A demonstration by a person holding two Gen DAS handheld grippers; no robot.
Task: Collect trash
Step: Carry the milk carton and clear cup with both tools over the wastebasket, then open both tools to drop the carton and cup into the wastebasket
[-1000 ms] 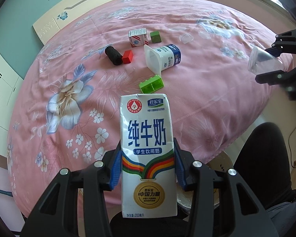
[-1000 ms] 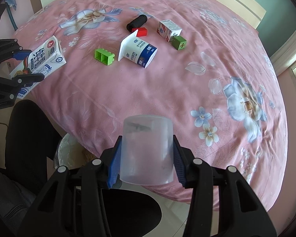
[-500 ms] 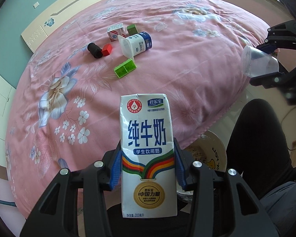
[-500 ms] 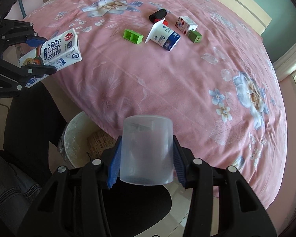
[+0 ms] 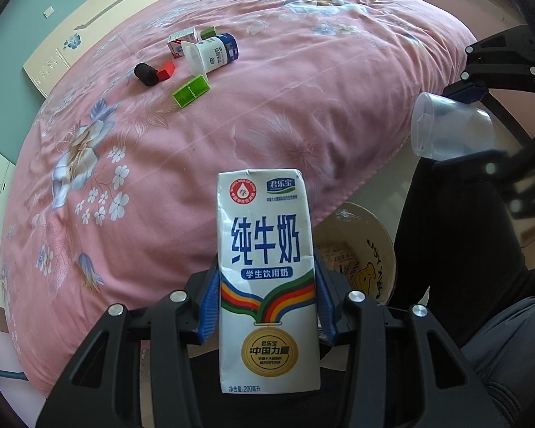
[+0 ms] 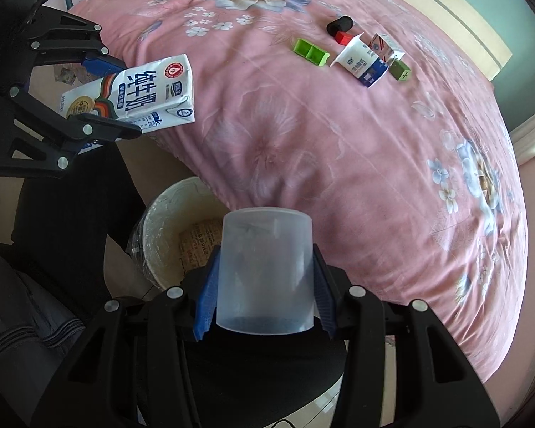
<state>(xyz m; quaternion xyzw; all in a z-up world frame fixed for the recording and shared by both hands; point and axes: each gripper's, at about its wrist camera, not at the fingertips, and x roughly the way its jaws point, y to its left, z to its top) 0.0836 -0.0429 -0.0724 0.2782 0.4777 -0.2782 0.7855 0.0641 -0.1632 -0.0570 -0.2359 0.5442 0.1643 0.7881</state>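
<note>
My left gripper point(image 5: 266, 306) is shut on a white milk carton point(image 5: 267, 271) with blue Chinese print, held off the bed's edge; the carton also shows in the right wrist view point(image 6: 139, 92). My right gripper point(image 6: 265, 296) is shut on a clear plastic cup point(image 6: 265, 271), which also shows in the left wrist view point(image 5: 449, 130). A cream trash bin point(image 6: 167, 228) lined with a bag stands on the floor below both, also seen in the left wrist view point(image 5: 371, 249). On the pink floral bed point(image 5: 285, 100) lie a yogurt cup point(image 5: 212, 55) and a small carton point(image 5: 182, 41).
Also on the bed are a green double block point(image 5: 190, 89), a red block point(image 5: 167, 70), a black roll point(image 5: 145, 74) and a small green block point(image 5: 208, 31). A person's dark-trousered leg point(image 5: 453, 235) is beside the bin. A cream headboard point(image 5: 100, 25) is behind.
Both grippers have drawn back from the bed with their loads. The trash bin has come into fuller view below them, and the bed items look farther off.
</note>
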